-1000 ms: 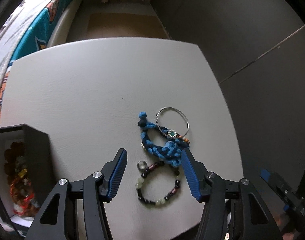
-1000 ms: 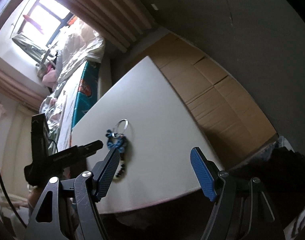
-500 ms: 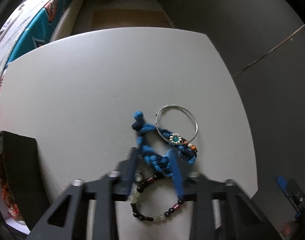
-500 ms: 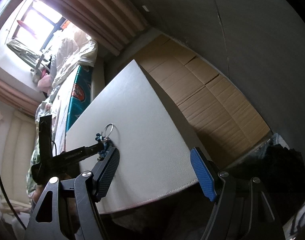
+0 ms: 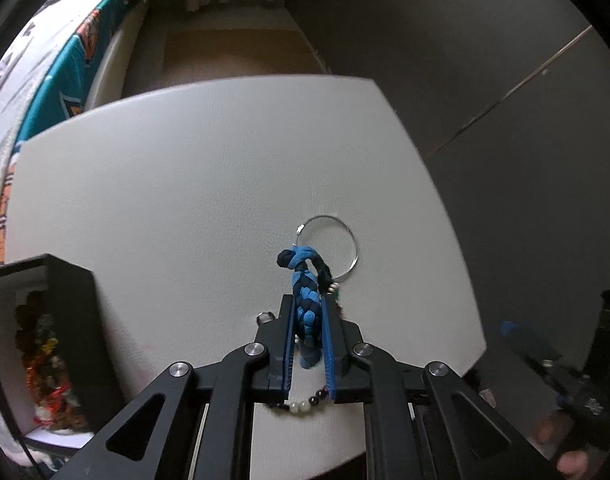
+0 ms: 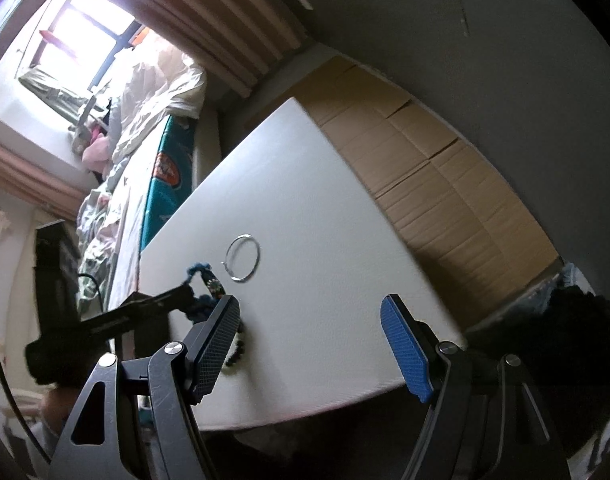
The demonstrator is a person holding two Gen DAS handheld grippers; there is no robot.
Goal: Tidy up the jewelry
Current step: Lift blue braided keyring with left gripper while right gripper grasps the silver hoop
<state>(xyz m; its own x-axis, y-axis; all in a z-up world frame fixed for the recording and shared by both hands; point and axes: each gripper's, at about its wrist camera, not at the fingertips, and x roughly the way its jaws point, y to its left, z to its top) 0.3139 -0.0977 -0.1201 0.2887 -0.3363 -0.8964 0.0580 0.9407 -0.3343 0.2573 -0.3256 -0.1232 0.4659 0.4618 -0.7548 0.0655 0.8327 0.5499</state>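
Observation:
My left gripper (image 5: 308, 312) is shut on a blue braided bracelet (image 5: 305, 296), which sticks up between its fingers above the white table (image 5: 185, 200). A silver ring bangle (image 5: 337, 248) lies just beyond it; a thin beaded piece hangs with the braid. A black and pale bead bracelet (image 5: 305, 404) lies under the gripper. In the right wrist view my right gripper (image 6: 311, 344) is open and empty above the table's near edge; the bangle (image 6: 243, 257) and the left gripper (image 6: 161, 300) with the braid (image 6: 203, 270) show at left.
A black open jewelry box (image 5: 41, 344) with colourful pieces inside stands at the table's left front. A bed with a teal cover (image 5: 61, 76) lies beyond the table's left side. Flattened cardboard (image 6: 445, 200) covers the floor at the right.
My left gripper went from open around the pile to shut on the blue braided bracelet and has lifted it. The bangle now lies apart. The right gripper stayed open.

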